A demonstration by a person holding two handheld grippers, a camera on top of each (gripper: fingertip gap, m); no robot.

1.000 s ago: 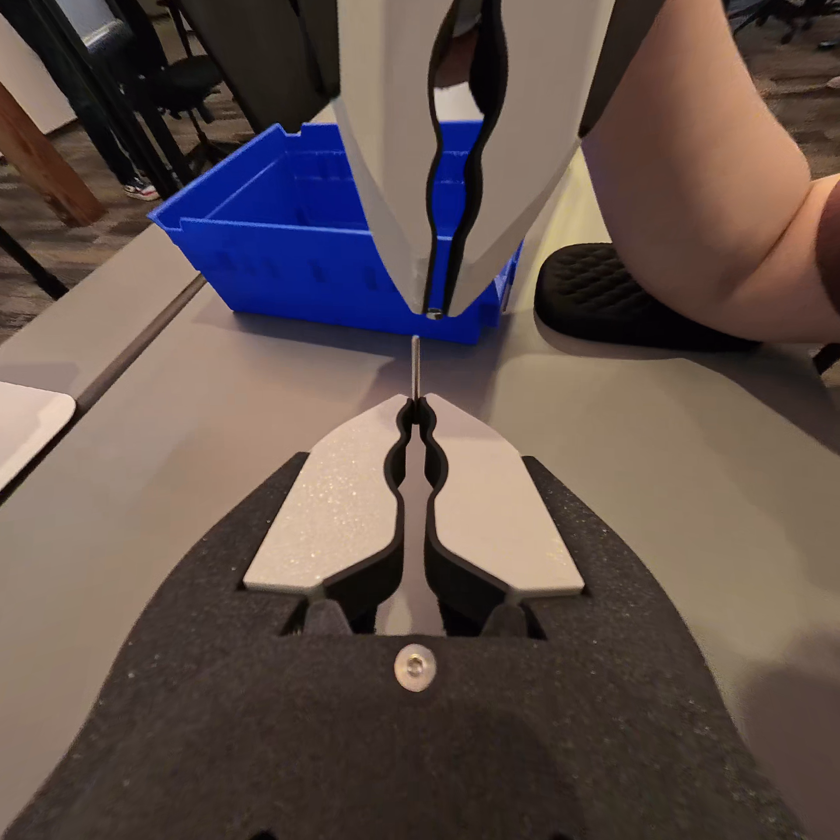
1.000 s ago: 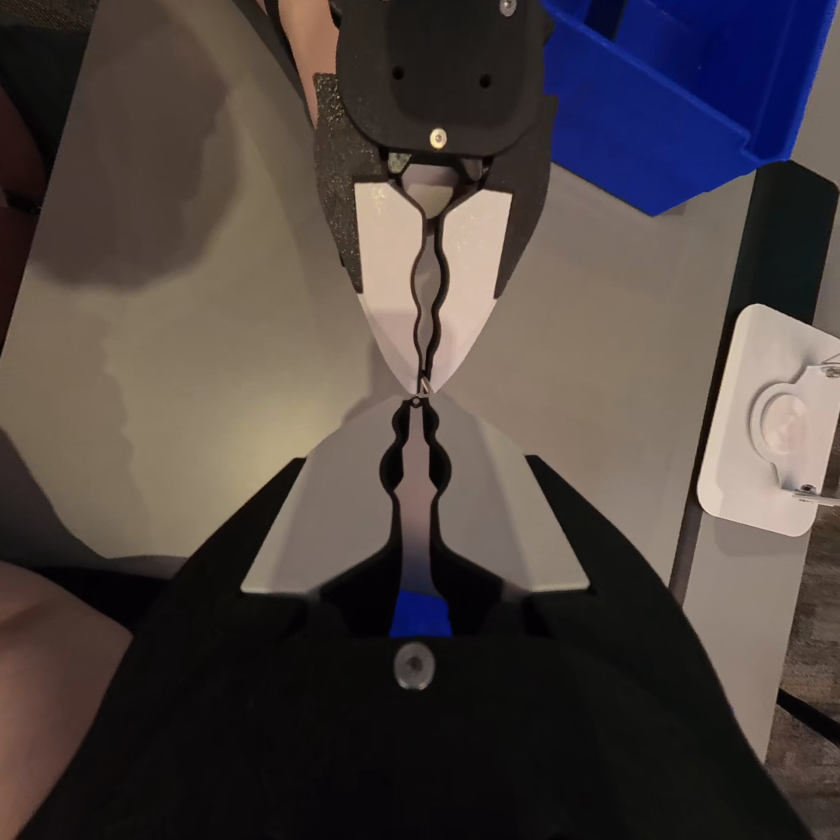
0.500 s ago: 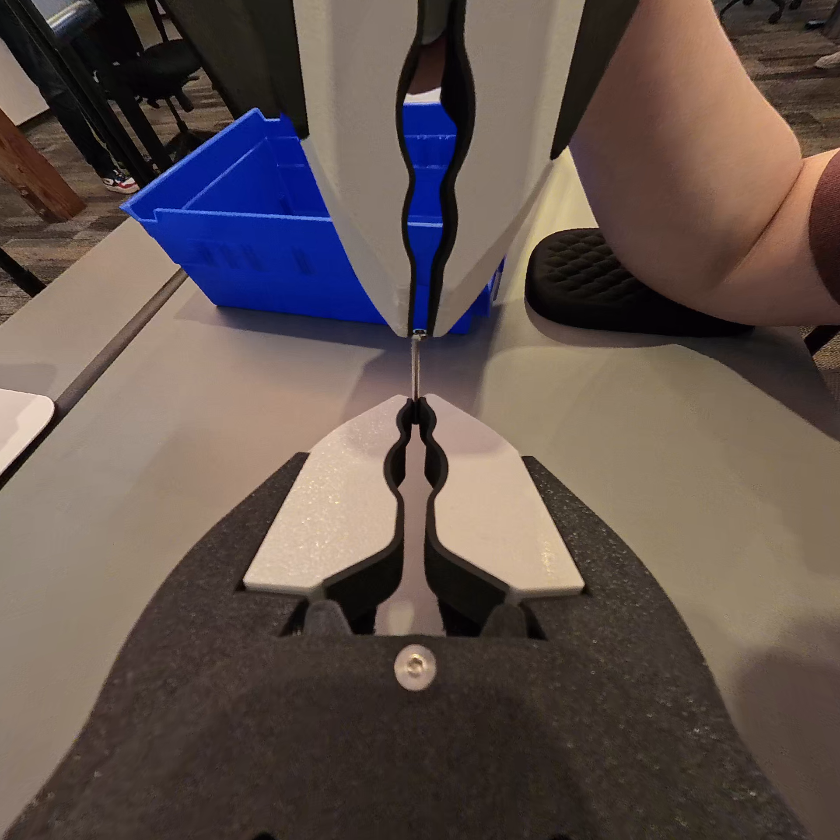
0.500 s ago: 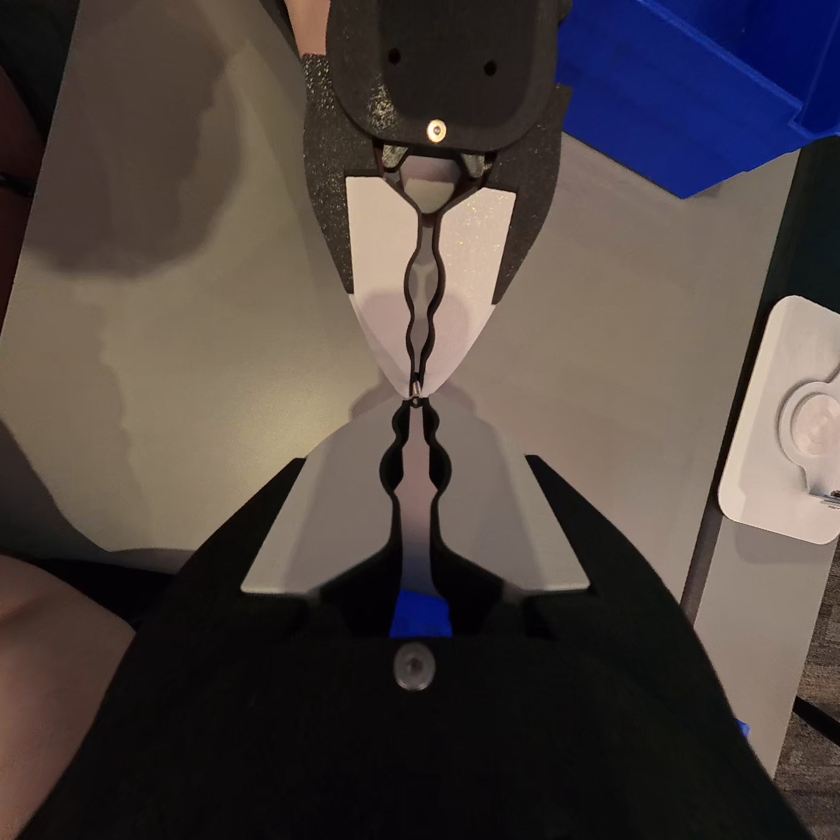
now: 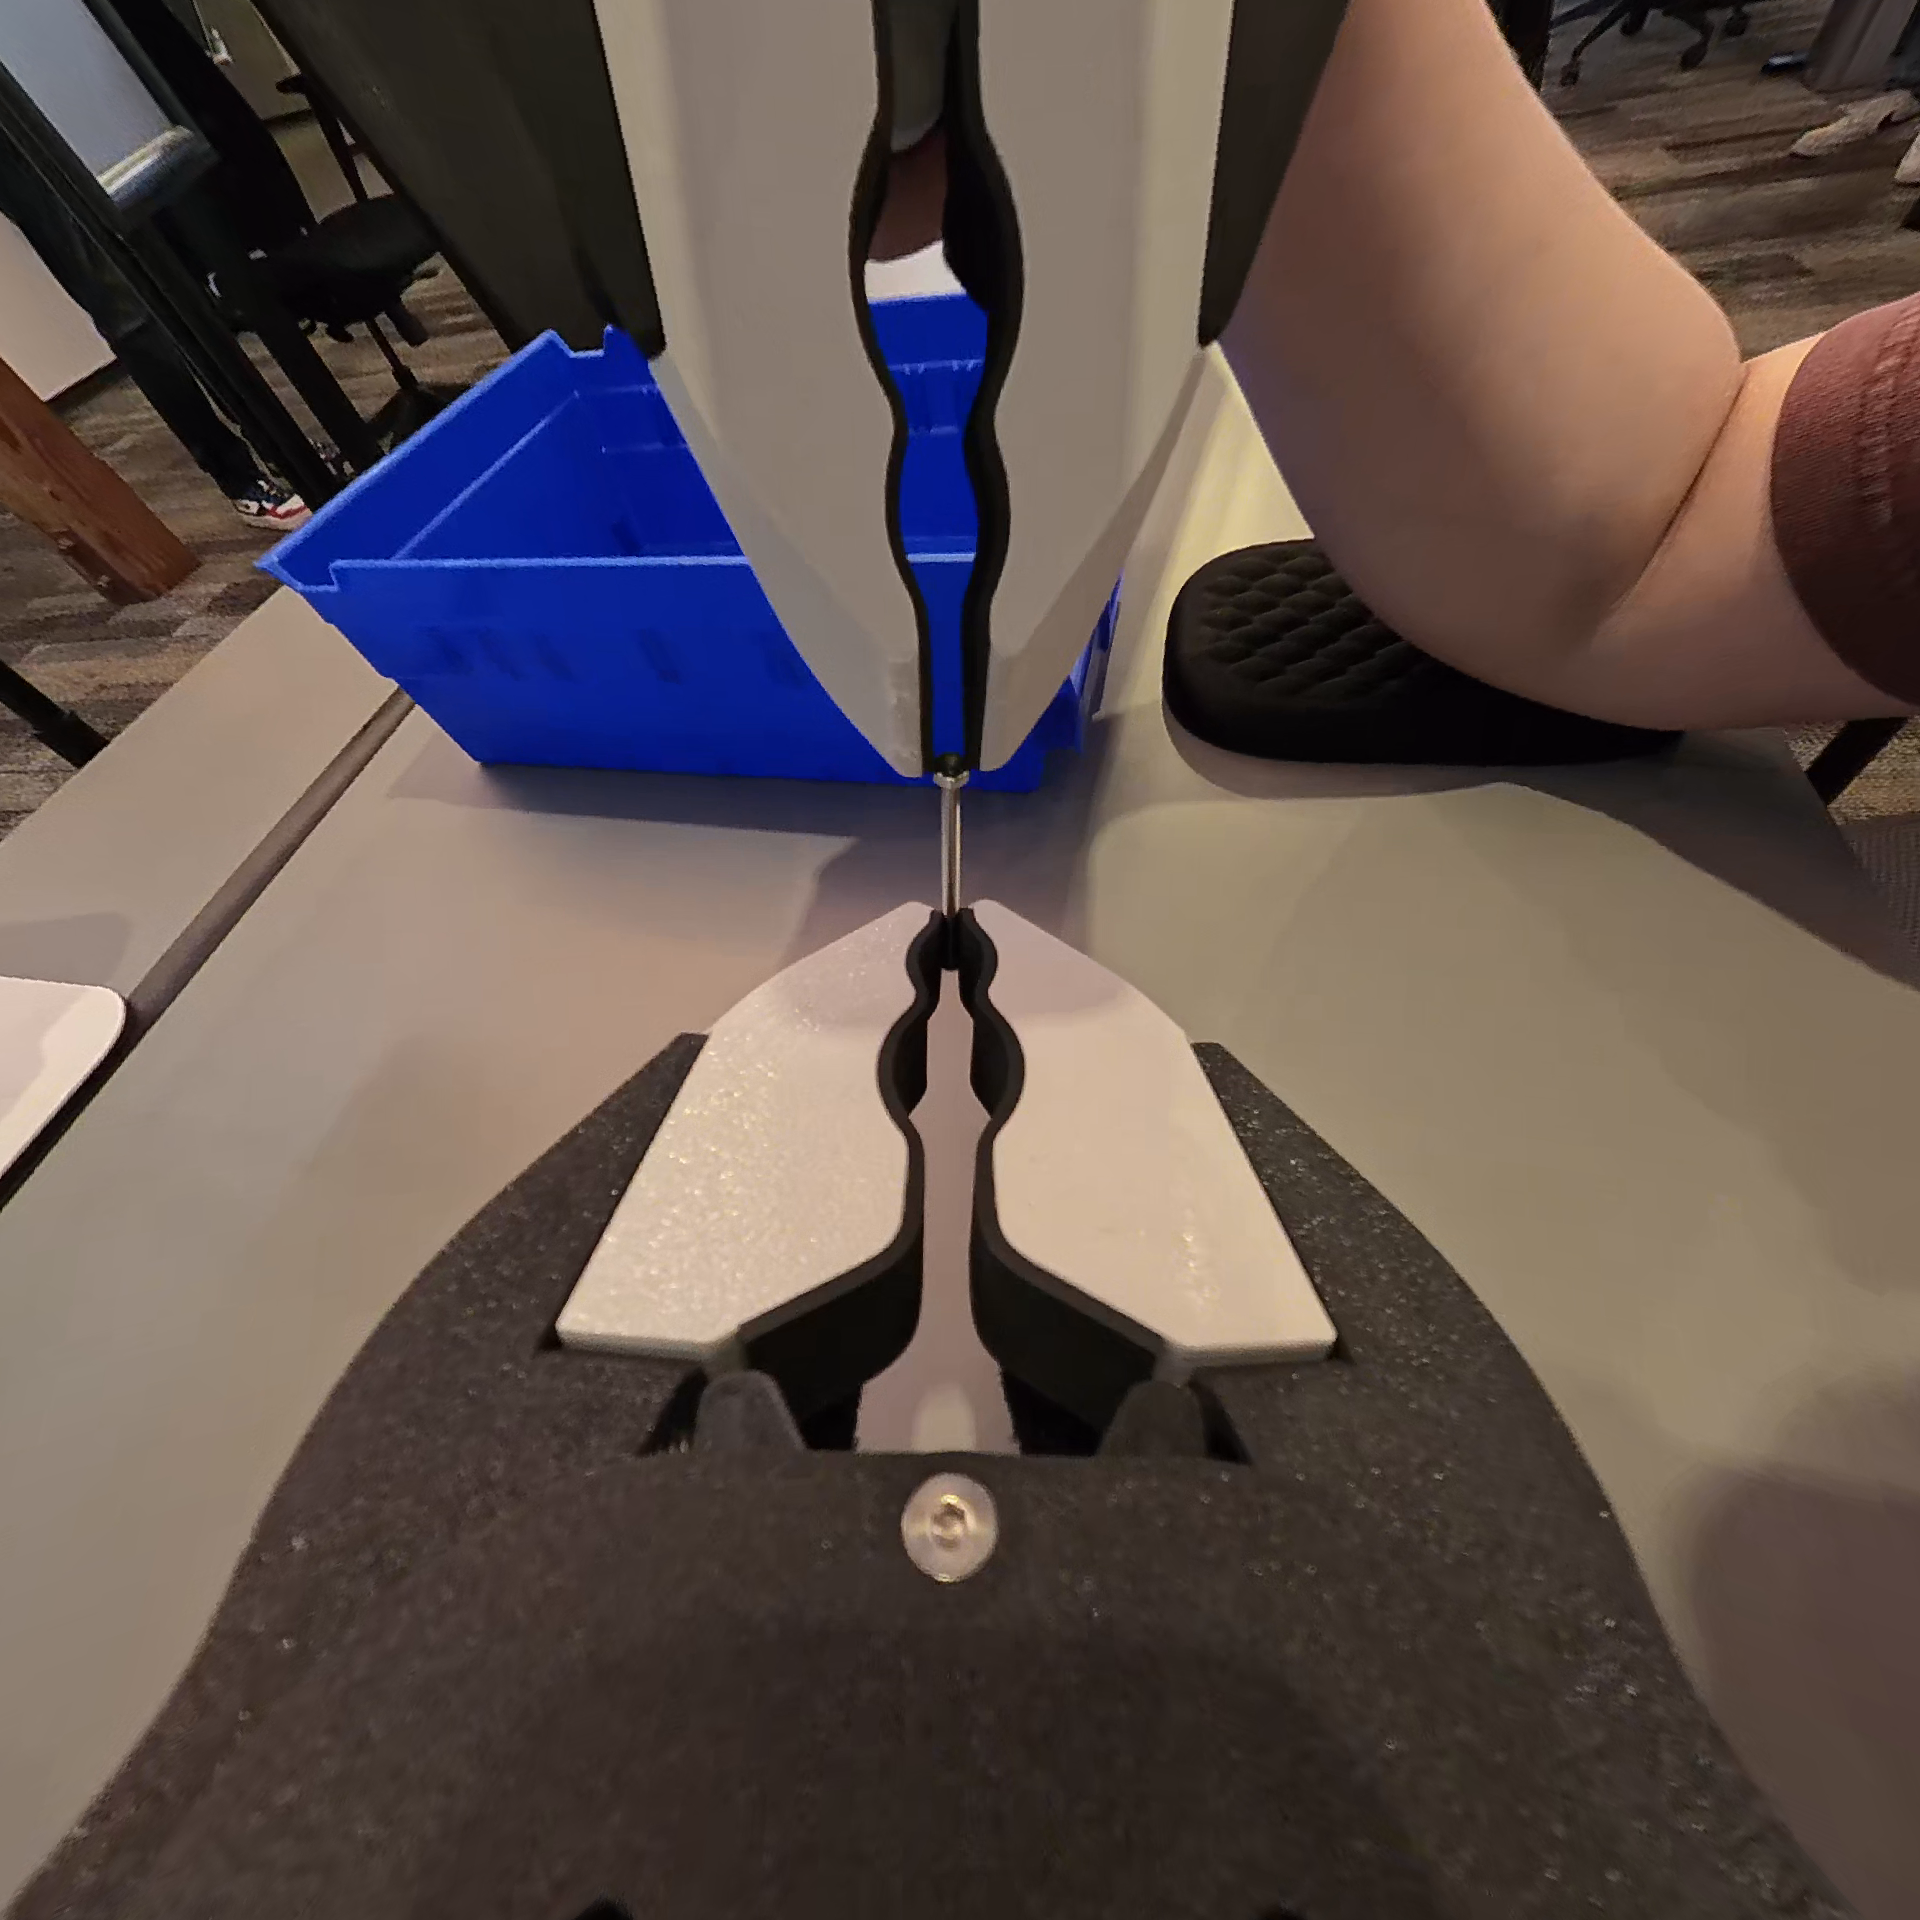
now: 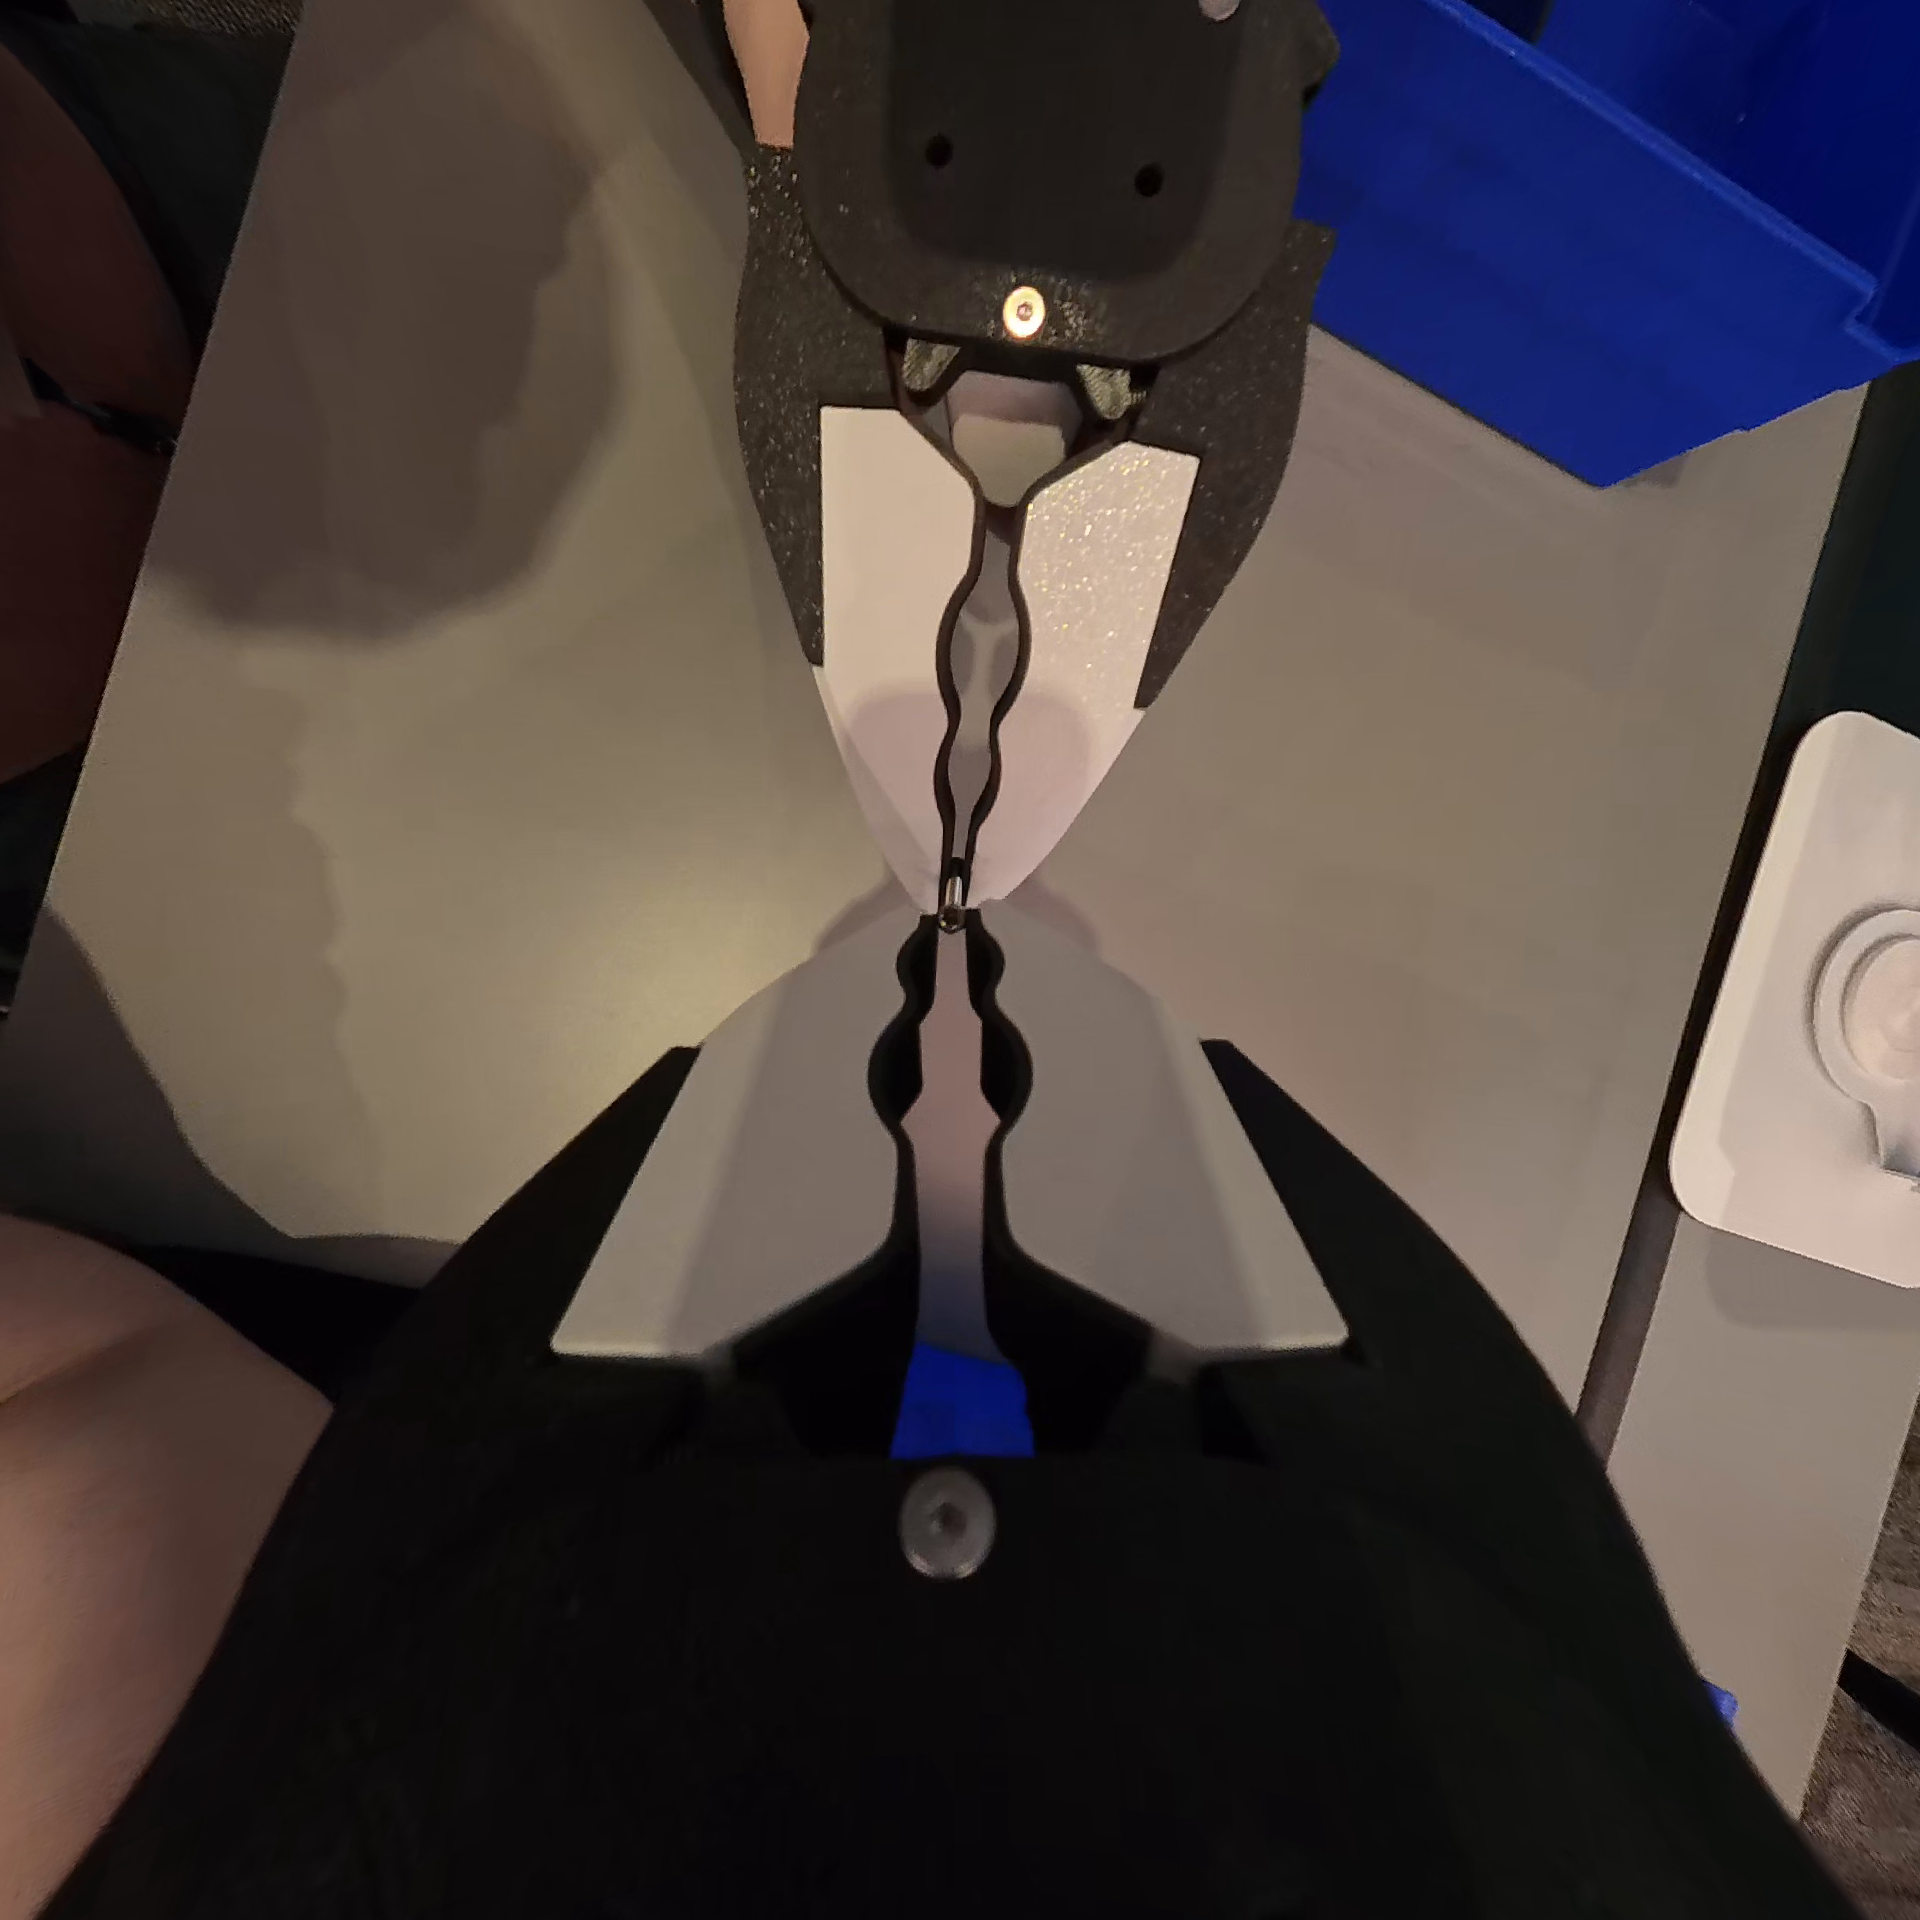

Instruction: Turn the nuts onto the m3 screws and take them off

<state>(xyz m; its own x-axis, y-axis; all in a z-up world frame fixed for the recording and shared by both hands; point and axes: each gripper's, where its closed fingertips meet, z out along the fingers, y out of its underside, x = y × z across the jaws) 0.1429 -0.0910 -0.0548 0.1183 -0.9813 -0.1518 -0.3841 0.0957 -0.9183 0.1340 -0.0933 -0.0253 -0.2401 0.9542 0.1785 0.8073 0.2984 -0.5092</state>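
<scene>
A grey table is carrying everything, with a dark seam running along its left part. A blue bin is sitting at the far side, a black padded rest is lying to the right of it under a person's arm, and a white plate is lying beyond the seam. Chairs and dark patterned carpet are showing in the room behind.

The left gripper is pinching its tips together on the near end of a thin m3 screw, which is sticking out over the table. The right gripper is coming from the far side, its tips squeezed onto a small nut sitting right at the screw's far end. In the right wrist view the right gripper and the left gripper are meeting tip to tip.

Whether the nut's thread is engaging the screw is too small to make out. The screw's head is hiding between the left tips, and the bin's contents are out of sight.
</scene>
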